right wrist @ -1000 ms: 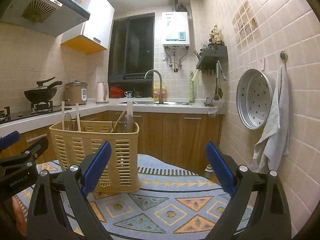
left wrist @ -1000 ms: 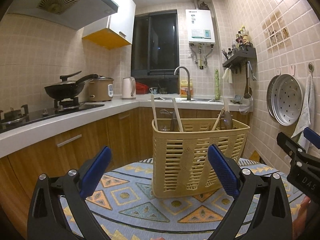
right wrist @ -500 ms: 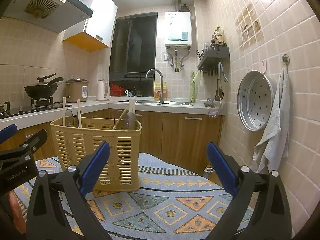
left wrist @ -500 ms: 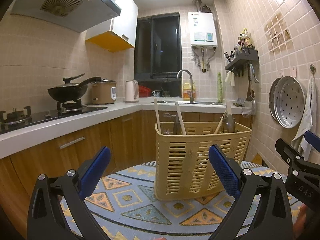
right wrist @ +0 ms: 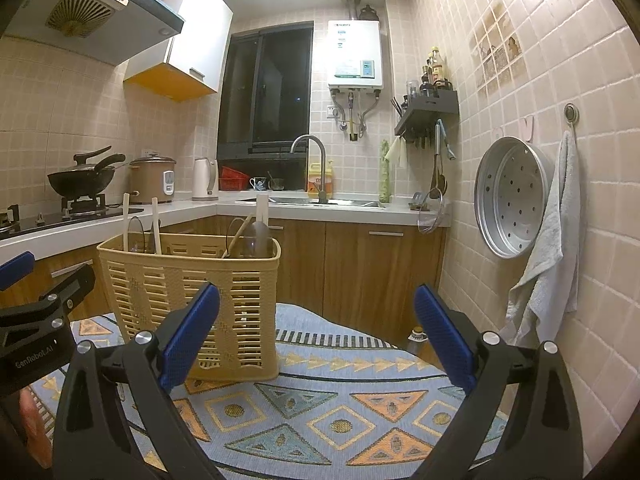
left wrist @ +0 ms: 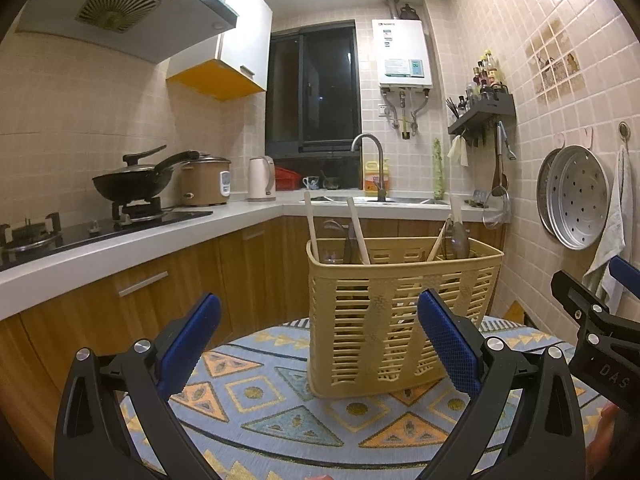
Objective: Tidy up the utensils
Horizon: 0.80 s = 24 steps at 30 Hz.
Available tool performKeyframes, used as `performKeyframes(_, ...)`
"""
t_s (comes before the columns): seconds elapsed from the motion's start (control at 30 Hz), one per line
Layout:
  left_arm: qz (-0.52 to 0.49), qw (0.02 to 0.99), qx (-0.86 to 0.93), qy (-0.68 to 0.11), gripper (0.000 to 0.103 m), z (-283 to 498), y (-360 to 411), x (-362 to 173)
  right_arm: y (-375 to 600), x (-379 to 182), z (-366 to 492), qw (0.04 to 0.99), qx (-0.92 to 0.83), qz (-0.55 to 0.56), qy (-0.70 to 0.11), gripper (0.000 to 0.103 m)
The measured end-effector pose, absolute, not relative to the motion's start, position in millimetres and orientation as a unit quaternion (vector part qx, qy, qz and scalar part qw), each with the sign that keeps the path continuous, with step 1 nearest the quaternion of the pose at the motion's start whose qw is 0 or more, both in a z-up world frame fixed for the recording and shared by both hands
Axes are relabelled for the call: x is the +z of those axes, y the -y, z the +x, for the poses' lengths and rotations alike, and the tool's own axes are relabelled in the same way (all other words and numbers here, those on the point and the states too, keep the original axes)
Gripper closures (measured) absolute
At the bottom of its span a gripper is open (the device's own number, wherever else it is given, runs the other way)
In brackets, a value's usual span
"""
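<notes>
A tan slotted plastic utensil basket [left wrist: 384,320] stands upright on a round table with a patterned cloth [left wrist: 288,408]. Pale handles [left wrist: 358,230] and a dark spoon [left wrist: 459,238] stick up from it. It also shows in the right wrist view [right wrist: 188,292], with handles [right wrist: 155,224] and a dark ladle [right wrist: 256,236] inside. My left gripper [left wrist: 318,336] is open and empty, a short way in front of the basket. My right gripper [right wrist: 316,328] is open and empty, to the basket's right.
A white counter [left wrist: 120,240] with wooden cabinets runs along the left and back, bearing a wok [left wrist: 136,182], rice cooker [left wrist: 206,182], kettle [left wrist: 261,178] and sink tap [left wrist: 372,160]. The tiled right wall holds a steamer tray [right wrist: 508,196] and towel [right wrist: 548,248].
Both grippers have tilted up and drawn back slightly, so the basket sits a little lower and smaller in view. Both stay open and empty.
</notes>
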<state>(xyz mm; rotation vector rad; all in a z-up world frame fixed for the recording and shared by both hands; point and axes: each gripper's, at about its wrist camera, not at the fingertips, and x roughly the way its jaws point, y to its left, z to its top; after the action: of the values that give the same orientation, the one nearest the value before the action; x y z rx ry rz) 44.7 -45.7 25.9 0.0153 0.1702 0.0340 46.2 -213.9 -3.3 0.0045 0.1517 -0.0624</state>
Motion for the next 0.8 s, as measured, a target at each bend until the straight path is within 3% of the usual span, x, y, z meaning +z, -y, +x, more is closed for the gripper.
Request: performKeyframes(0.8, 0.006, 0.996, 0.028, -0.084, 0.008, 45.5, 41.6, 26.1, 212.6, -4.7, 47.7, 0.996, -0.032, -0.002, -0.081, 0.009)
